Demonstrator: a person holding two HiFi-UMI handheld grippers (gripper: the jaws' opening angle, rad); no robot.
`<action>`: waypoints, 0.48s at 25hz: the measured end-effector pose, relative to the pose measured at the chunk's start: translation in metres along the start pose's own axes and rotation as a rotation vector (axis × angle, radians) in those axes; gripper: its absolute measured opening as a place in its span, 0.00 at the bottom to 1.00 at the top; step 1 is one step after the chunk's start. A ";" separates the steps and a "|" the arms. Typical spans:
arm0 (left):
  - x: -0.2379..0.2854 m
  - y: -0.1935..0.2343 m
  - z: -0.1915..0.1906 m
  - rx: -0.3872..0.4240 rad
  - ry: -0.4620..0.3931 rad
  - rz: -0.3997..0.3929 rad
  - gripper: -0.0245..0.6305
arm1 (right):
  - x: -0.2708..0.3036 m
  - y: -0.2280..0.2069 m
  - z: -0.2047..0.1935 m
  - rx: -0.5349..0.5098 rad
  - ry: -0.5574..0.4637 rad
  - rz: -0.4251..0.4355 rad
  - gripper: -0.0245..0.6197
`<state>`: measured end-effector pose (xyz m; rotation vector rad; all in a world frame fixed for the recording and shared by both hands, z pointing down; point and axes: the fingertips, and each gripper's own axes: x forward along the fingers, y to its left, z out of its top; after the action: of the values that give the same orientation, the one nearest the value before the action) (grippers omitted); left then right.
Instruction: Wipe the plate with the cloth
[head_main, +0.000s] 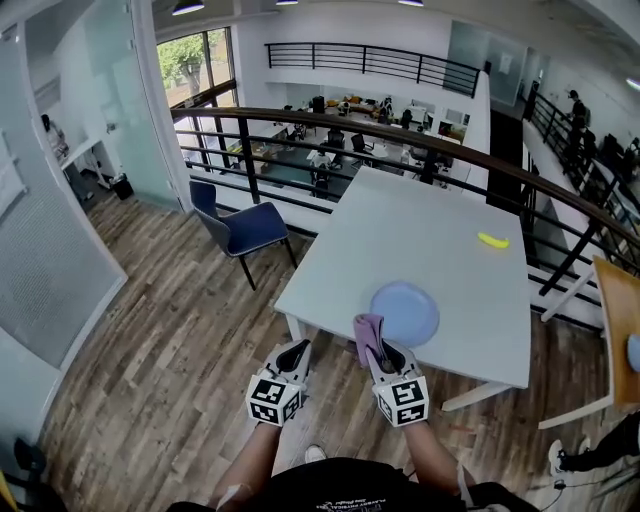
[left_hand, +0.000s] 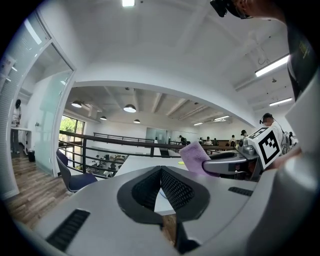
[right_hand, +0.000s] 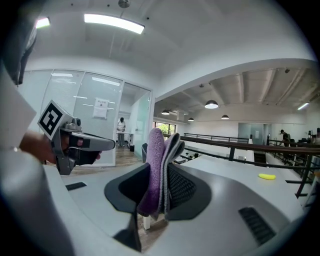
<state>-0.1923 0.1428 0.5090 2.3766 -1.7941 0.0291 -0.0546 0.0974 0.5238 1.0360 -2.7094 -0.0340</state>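
Observation:
A pale blue plate (head_main: 405, 312) lies near the front edge of the white table (head_main: 420, 240). My right gripper (head_main: 379, 351) is shut on a folded purple cloth (head_main: 368, 333), which sticks up between its jaws (right_hand: 159, 167) just short of the plate. The left gripper (head_main: 293, 355) is shut with nothing in it (left_hand: 160, 190), and hovers over the floor beside the table's front left corner. In the left gripper view the cloth (left_hand: 194, 156) shows at the right, held by the other gripper.
A yellow object (head_main: 493, 240) lies far right on the table (right_hand: 266, 176). A blue chair (head_main: 243, 229) stands left of the table. A dark railing (head_main: 420, 150) runs behind it. Wood floor (head_main: 170, 350) spreads to the left. Another table edge (head_main: 620, 320) is at the right.

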 end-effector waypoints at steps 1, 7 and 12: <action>0.002 0.004 -0.001 0.002 0.001 -0.006 0.06 | 0.003 -0.001 0.000 -0.001 0.000 -0.011 0.20; 0.014 0.024 0.001 -0.009 -0.001 -0.037 0.05 | 0.012 -0.007 0.013 0.031 -0.042 -0.098 0.20; 0.029 0.032 0.001 -0.014 -0.003 -0.059 0.06 | 0.023 -0.010 0.010 0.035 -0.026 -0.105 0.20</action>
<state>-0.2152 0.1060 0.5147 2.4196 -1.7181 0.0060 -0.0667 0.0738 0.5182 1.1958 -2.6847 -0.0182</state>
